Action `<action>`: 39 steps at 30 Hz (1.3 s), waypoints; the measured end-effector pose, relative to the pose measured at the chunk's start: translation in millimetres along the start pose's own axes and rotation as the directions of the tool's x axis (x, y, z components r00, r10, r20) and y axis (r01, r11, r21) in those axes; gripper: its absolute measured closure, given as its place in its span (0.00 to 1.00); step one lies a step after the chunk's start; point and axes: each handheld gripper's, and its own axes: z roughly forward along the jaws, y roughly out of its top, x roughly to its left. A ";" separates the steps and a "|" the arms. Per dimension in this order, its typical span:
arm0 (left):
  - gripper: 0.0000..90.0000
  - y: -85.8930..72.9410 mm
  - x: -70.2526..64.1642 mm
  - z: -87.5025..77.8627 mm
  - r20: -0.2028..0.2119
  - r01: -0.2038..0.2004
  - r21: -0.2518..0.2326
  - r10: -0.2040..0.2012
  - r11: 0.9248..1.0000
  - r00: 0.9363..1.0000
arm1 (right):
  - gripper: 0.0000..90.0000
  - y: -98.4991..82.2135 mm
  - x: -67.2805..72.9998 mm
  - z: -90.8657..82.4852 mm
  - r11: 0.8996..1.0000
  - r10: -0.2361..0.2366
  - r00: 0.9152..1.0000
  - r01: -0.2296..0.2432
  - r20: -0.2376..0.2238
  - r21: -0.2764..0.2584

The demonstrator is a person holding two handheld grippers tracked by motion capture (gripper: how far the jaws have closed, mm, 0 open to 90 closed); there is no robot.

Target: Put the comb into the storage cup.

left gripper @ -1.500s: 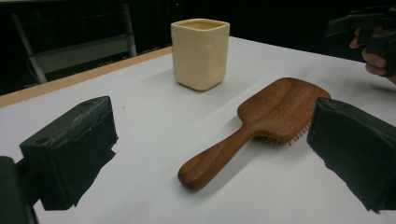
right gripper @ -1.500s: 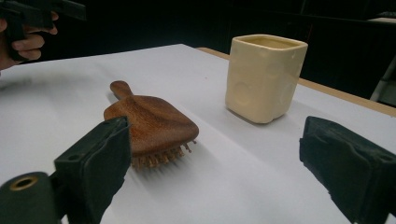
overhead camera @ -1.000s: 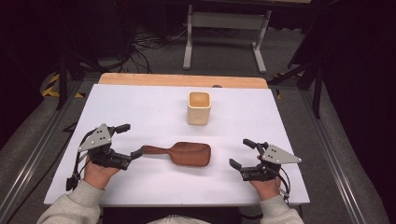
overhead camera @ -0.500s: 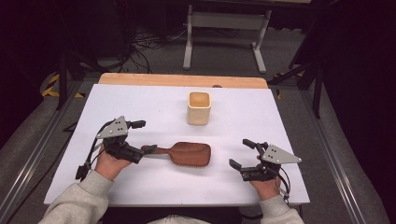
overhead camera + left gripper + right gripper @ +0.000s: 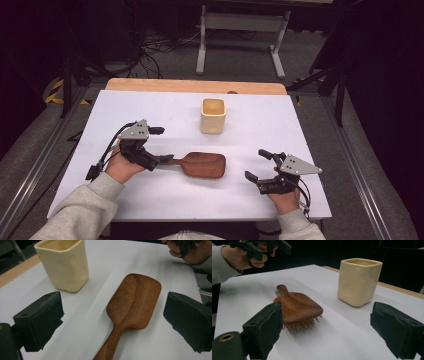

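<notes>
Dark room behind, with cables on the floor and a grey metal stand [image 5: 242,30] past the far edge. White tabletop [image 5: 310,125] carried everything, with a strip of bare wood [image 5: 195,86] showing along its far edge.

Wooden hairbrush [image 5: 200,164] lay bristles down near the middle of the tabletop, a bit toward the near edge, handle pointing at the left edge. That orientation suited a pick from the left side, likely why the left gripper [image 5: 159,145] sat right at the handle end. Its jaws stood wide open with the handle running up between them in the left gripper view, brush [image 5: 131,312] not pinched, pads clear of the wood on both sides. Probably lining up for a grab on the handle.

Cream square cup [image 5: 213,115] stood upright beyond the brush, toward the far edge, apart from it, mouth open and empty as far as visible; a plausible drop target for the brush.

Right gripper [image 5: 260,165] rested near the near right corner, jaws wide open, holding nothing, well off the brush head. Seemed parked, leaving the reach to the left hand [image 5: 120,167]. Right hand [image 5: 284,200] low on the tabletop.
</notes>
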 end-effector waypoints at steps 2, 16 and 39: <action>0.04 1.3 0.3 2.0 0.010 -0.015 0.025 0.015 1.000 1.000 | 0.13 0.0 -0.1 -0.1 1.000 -0.003 1.000 0.003 -0.001 0.000; 0.07 8.3 3.9 17.9 0.093 -0.094 0.217 0.075 0.972 0.993 | 0.13 -0.2 -0.7 0.0 1.000 0.003 1.000 -0.003 -0.012 0.003; 0.10 4.8 9.3 54.8 0.201 -0.228 0.499 0.144 0.836 0.969 | 0.13 -0.8 -1.0 1.5 1.000 0.004 1.000 -0.004 -0.030 0.008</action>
